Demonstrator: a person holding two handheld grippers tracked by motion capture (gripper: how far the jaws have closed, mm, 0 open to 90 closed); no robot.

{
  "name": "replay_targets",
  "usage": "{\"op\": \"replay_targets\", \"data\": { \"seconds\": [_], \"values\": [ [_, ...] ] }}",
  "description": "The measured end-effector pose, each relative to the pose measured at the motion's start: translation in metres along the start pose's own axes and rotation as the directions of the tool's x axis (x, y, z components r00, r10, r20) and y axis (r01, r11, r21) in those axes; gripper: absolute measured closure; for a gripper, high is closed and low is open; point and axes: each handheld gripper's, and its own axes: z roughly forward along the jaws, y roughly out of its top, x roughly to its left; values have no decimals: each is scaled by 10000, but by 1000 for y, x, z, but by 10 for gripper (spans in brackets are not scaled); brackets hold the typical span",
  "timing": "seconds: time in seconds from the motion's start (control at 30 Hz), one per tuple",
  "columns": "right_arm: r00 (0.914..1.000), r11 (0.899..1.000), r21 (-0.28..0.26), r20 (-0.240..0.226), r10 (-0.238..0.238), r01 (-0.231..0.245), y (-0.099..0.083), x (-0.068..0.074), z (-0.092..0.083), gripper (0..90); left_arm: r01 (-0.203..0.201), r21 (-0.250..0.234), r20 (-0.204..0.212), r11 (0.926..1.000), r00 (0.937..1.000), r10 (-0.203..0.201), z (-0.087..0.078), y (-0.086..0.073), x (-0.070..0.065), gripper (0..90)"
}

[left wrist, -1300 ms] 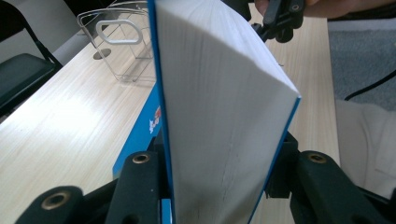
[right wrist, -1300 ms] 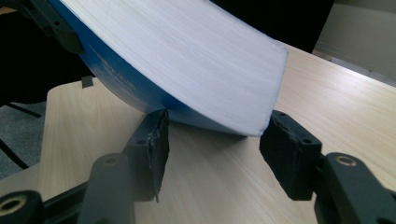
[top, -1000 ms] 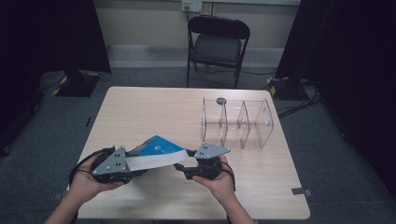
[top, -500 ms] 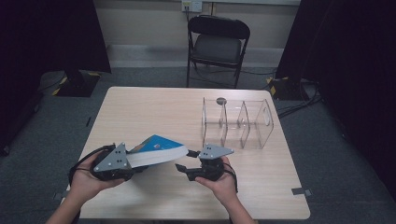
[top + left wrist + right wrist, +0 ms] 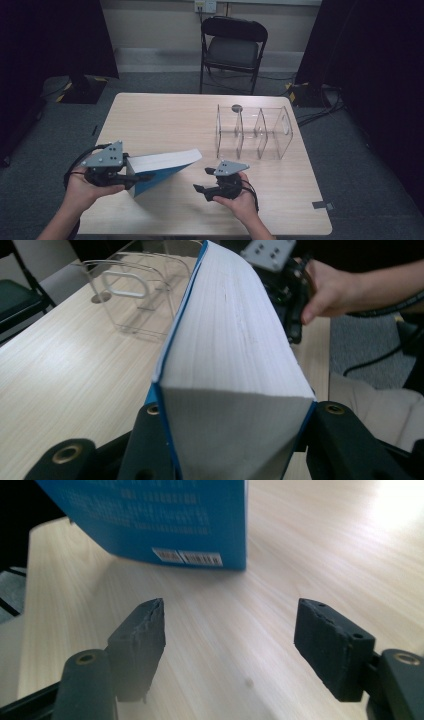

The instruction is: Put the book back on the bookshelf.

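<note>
Now, at the near half of the table:

Book (image 5: 162,167): thick paperback, blue cover, white page block; clamped at one end, lifted and tilted, far corner jutting toward the table's middle; no sure contact with the tabletop (image 5: 165,120) visible.

Left gripper (image 5: 131,177): closed hard across the book's full thickness; in the left gripper view, black jaws flanking both covers, page block (image 5: 235,355) running away from the camera.

Right gripper (image 5: 200,181): jaws apart and lately widening, nothing between them; blunt black pads (image 5: 330,642) hanging over bare wood in the right gripper view.

Key relation: book's free end just up and to the left of the right gripper, near but apart; back cover with barcode (image 5: 187,556) straight ahead of the open jaws.

Long axis: roughly from the left hand (image 5: 87,187) toward the clear rack (image 5: 255,131), slanted across the table.

Nearer hand: left already holding; right hand (image 5: 240,197) closest to the free end, likely the one to steady or regrip.

Rack: transparent, rigid acrylic, upright dividers forming slots, oval handle cutout in the end wall; well apart from the book, on the far right.

Textures: glossy cover, probably slick under the pads; pages soft and slightly bowed; pale wood-grain tabletop, matte.

Judgement: likely next, standing the book for a rack slot.
</note>
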Motion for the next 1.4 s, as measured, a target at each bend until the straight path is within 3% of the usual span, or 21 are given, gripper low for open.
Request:
{"op": "replay_targets", "data": {
  "seconds": [0.1, 0.17, 0.27, 0.47, 0.57, 0.8, 0.87, 0.93, 1.03, 1.07, 1.27, 1.4],
  "values": [
    [9998, 9997, 182, 86, 155, -157, -7, -2, 0, 260, 353, -182, -60, 9992, 9994, -354, -5, -4, 6, 611],
    [9996, 9978, 615, 208, 214, -227, -11, -3, 3, 252, 348, -227, -114, 9991, 9993, -351, -8, -5, 9, 610],
    [9994, 9910, 1341, 350, -74, 26, -17, -2, 8, 228, 548, -344, -125, 9979, 9984, -552, -11, -8, 14, 610],
    [9980, 9806, 1919, 421, -482, 392, -19, 1, 11, 188, 954, -477, -288, 9943, 9949, -968, -19, -13, 22, 608],
    [9980, 9772, 2102, 462, -424, 317, -22, -1, 13, 185, 1310, -597, -357, 9896, 9904, -1332, -24, -17, 28, 607],
    [9964, 9671, 2523, 665, -520, 337, -28, -4, 15, 185, 1562, -469, -676, 9866, 9849, -1591, -34, -23, 37, 602],
    [9962, 9640, 2644, 733, -479, 269, -30, -4, 16, 173, 1749, -475, -793, 9834, 9808, -1782, -36, -25, 39, 601],
    [9959, 9642, 2635, 759, -502, 285, -30, -4, 16, 176, 1649, -376, -1144, 9856, 9791, -1682, -40, -26, 41, 596],
    [9957, 9646, 2626, 794, -482, 257, -30, -3, 16, 170, 1705, -70, -1828, 9853, 9685, -1689, -47, -27, 43, 584],
    [9957, 9651, 2605, 792, -486, 264, -31, -4, 16, 168, 1782, -148, -1898, 9839, 9656, -1777, -48, -29, 44, 584],
    [9953, 9707, 2385, 836, -493, 280, -33, -4, 17, 165, 1573, -98, -2106, 9875, 9651, -1559, -46, -27, 40, 576],
    [9951, 9718, 2342, 851, -505, 293, -33, -4, 16, 163, 1262, -33, -2592, 9920, 9580, -1228, -47, -26, 33, 548]
  ]
}}
